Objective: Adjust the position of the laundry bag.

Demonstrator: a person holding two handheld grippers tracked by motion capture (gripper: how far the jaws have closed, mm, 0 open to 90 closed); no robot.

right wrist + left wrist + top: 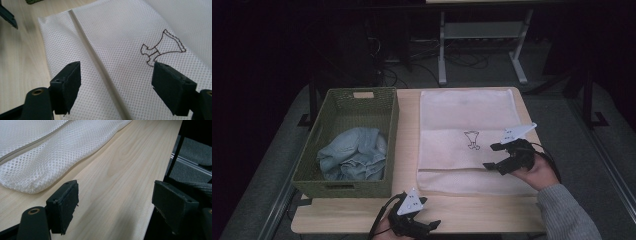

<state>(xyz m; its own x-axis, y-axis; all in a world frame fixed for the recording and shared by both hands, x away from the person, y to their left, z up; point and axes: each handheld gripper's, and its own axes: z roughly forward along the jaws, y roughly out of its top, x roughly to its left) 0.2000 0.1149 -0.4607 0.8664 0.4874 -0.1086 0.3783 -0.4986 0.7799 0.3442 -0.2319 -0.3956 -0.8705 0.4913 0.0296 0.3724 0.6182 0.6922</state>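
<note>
My right gripper [497, 156] hangs over the white mesh bag [467, 140], jaws spread wide with nothing between them. In the right gripper view the two black jaws stand well apart above the mesh [112, 45]: the bag's zipper seam [95, 65] runs up between them, and the small dark outline drawing [160, 50] stitched on the mesh sits just above my right-hand jaw. I cannot tell whether the jaw tips touch the mesh or float just over it.

My left gripper [424, 226] is at the near edge of the counter [462, 215], jaws also spread and holding nothing. In the left gripper view they frame bare wood [120, 182]; one jaw is over the counter, the other hangs past its edge. A rounded corner of the mesh bag [37, 165] lies just beyond my jaws, near but not touching.

The bag lies flat on the right half of the counter. Beside it, on the left, stands a green woven basket [332, 187] with crumpled blue denim [354, 155] inside.
</note>
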